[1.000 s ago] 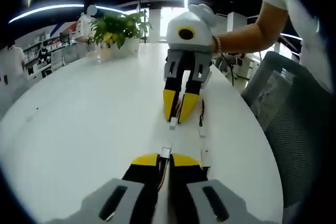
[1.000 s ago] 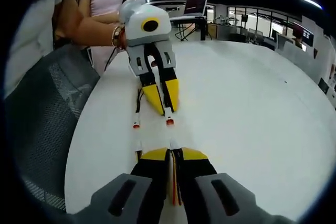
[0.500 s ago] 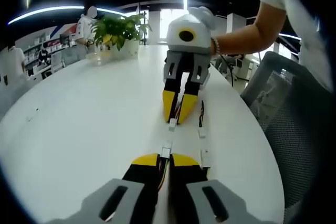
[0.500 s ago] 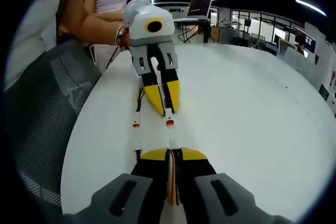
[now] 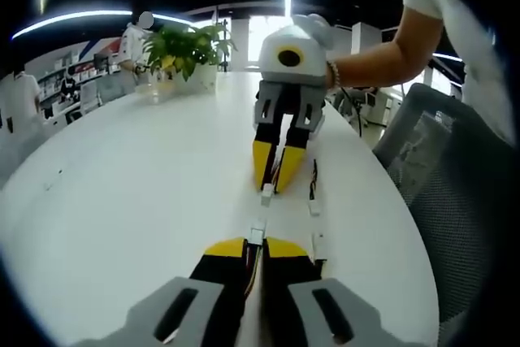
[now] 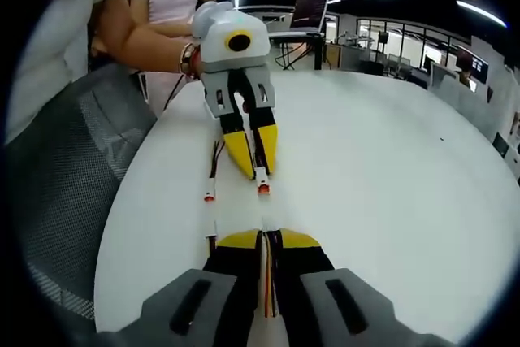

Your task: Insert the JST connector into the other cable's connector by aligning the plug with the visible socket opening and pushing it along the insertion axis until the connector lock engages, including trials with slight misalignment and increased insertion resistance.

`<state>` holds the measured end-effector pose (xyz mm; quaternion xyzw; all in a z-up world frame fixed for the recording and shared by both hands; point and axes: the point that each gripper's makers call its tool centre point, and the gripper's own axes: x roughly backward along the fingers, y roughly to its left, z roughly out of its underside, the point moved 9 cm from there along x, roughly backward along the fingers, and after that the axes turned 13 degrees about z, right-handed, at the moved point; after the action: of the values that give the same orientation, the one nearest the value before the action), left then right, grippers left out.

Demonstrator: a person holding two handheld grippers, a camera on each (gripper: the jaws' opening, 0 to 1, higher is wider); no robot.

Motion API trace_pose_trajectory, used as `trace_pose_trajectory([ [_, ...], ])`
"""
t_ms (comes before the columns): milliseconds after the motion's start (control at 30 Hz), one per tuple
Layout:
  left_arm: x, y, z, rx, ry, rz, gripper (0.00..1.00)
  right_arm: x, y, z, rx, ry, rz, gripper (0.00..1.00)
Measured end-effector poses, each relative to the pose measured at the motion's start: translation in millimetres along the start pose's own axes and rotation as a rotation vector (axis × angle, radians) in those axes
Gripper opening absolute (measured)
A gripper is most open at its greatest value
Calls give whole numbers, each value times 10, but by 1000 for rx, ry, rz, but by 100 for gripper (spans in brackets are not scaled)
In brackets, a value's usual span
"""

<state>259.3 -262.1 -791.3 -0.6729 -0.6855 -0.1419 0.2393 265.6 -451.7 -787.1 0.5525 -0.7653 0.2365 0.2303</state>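
1. In the left gripper view, the left tool (image 5: 254,247) rises from the bottom with its yellow-tipped jaws pressed together on a cable, whose white connector (image 5: 257,233) pokes out just past the tips.
2. Facing it across a small gap on the white worktop (image 5: 122,201) is the right tool (image 5: 271,175), jaws closed on the other cable, with its white plug (image 5: 266,193) at the tips, pointing toward the left tool's connector.
3. The two connector ends are near each other, roughly in line, but apart and not mated.
4. A spare cable (image 5: 312,188) lies on the worktop just beside the right tool, with a white end piece (image 5: 317,243) nearer the left tool.
5. In the right gripper view, the right tool (image 6: 264,243) clamps thin wires (image 6: 265,282) between its jaws, and the left tool (image 6: 254,160) opposite holds a red-tipped connector (image 6: 263,188).
6. A potted plant (image 5: 185,50) stands at the far end of the worktop, and a grey mesh chair (image 6: 65,176) sits beside its edge.
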Motion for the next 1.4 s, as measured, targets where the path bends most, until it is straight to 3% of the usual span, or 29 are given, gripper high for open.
trace_pose_trajectory([
  [433, -17, -8, -112, -32, 20, 3, 1, -38, 13, -113, 29, -6, -9, 4],
  [1400, -73, 32, -121, -43, 46, 8, 1, -137, -12, -166, 60, 7, -27, 4],
])
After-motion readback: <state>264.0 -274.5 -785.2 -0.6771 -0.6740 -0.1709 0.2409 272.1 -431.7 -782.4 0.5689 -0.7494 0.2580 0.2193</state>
